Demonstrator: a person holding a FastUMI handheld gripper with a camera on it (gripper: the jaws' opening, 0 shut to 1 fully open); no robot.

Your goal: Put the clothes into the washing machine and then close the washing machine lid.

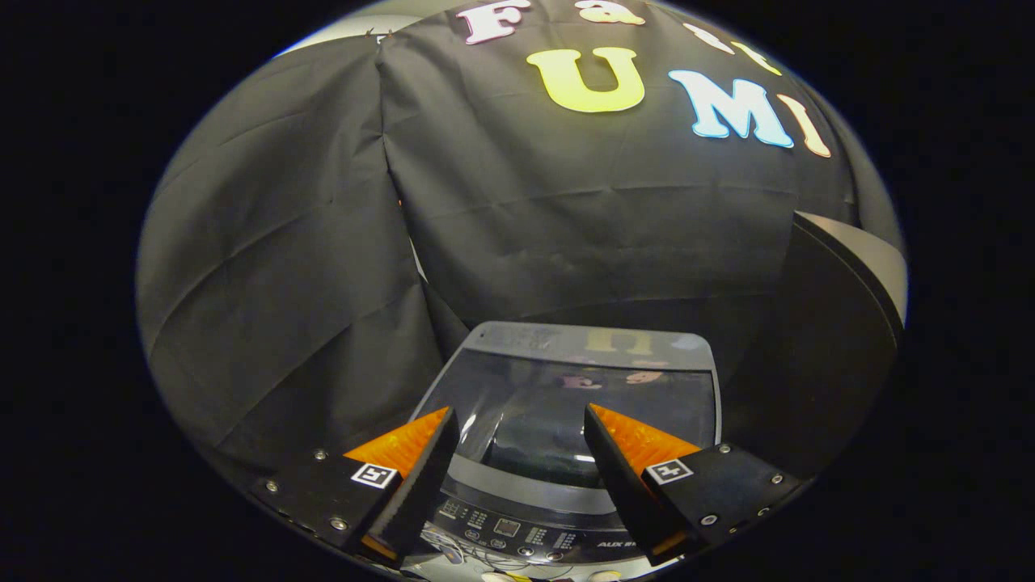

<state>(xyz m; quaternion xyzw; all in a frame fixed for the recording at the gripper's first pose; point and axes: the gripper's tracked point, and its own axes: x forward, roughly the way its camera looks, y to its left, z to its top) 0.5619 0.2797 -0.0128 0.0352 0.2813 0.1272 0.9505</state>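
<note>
A grey top-loading washing machine (566, 356) stands just ahead of and below my fingers. Its dark glass lid (525, 404) lies flat and down over the tub, mirroring the wall behind. The control panel (517, 533) with small buttons runs along the machine's near edge, between and under my fingertips. My gripper (519, 414) hovers above the lid's near part, open, with nothing between its fingers. No clothes can be made out through the glass.
Black cloth walls rise right behind the machine and to its left. A dark panel with a pale edge (857, 250) stands at the right of the machine. A few small light objects (517, 575) lie below the control panel.
</note>
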